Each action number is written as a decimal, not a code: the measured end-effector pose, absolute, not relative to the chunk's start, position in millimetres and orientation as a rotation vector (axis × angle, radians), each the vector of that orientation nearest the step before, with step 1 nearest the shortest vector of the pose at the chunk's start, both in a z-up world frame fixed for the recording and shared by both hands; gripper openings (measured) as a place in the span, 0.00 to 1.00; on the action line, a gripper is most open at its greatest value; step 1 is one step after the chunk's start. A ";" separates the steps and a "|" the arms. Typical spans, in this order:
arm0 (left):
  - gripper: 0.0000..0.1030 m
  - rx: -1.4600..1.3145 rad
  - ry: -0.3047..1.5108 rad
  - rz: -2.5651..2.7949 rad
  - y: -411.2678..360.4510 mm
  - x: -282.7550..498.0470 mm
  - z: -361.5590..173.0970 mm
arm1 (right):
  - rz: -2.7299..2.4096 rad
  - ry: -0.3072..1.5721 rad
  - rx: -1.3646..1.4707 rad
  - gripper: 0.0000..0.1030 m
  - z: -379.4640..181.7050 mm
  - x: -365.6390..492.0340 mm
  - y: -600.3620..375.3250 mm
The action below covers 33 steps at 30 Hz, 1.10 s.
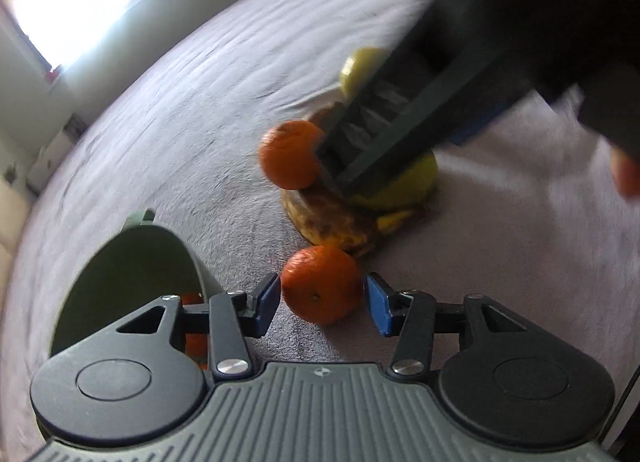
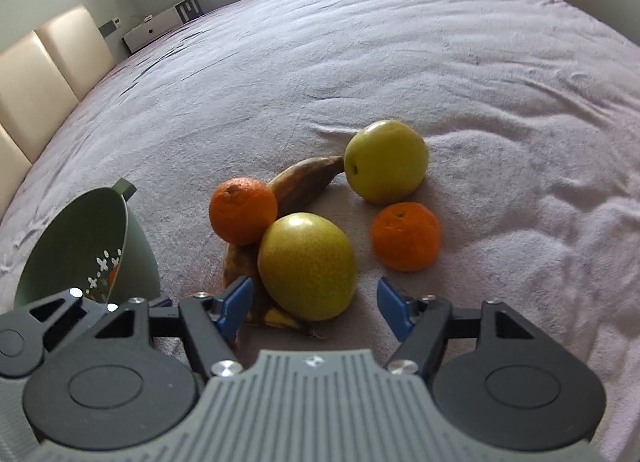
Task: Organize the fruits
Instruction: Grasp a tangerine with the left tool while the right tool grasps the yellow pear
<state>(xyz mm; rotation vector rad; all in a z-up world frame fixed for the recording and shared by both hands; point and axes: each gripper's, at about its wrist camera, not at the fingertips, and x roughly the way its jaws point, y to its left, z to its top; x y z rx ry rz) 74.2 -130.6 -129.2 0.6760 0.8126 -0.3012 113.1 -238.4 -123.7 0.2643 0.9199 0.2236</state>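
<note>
Fruit lies on a grey-purple bedspread point(image 2: 400, 41). In the left wrist view my left gripper point(image 1: 322, 304) is open with an orange mandarin point(image 1: 321, 289) between its blue pads, not clamped. Behind it lie a brown-spotted banana point(image 1: 332, 223), another mandarin point(image 1: 289, 153) and two yellow-green apples point(image 1: 360, 65), partly hidden by the right gripper's dark body point(image 1: 440, 101). In the right wrist view my right gripper point(image 2: 312, 306) is open around a yellow-green apple point(image 2: 307, 266). Near it are a mandarin point(image 2: 242, 209), the banana point(image 2: 306, 181), a second apple point(image 2: 386, 159) and another mandarin point(image 2: 405, 236).
A green bowl point(image 2: 80, 238) with a white flower pattern stands at the left and holds orange fruit; it also shows in the left wrist view point(image 1: 120, 262). Cream padded chair backs point(image 2: 36, 73) and a window lie beyond the bed's far left edge.
</note>
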 end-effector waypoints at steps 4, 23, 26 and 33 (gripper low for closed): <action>0.57 0.763 0.795 -0.303 -136.3 71.4 -137.9 | 0.232 0.931 0.282 0.65 -127.2 120.0 -237.3; 0.50 0.827 0.757 -0.307 -142.0 61.8 -138.3 | 0.213 0.975 0.342 0.61 -144.7 138.0 -235.6; 0.50 0.825 0.758 -0.308 -141.4 62.8 -138.3 | 0.211 0.975 0.338 0.60 -145.1 137.6 -235.6; 0.49 0.803 0.771 -0.311 -139.5 66.4 -135.9 | 0.205 0.973 0.311 0.59 -141.1 134.3 -232.1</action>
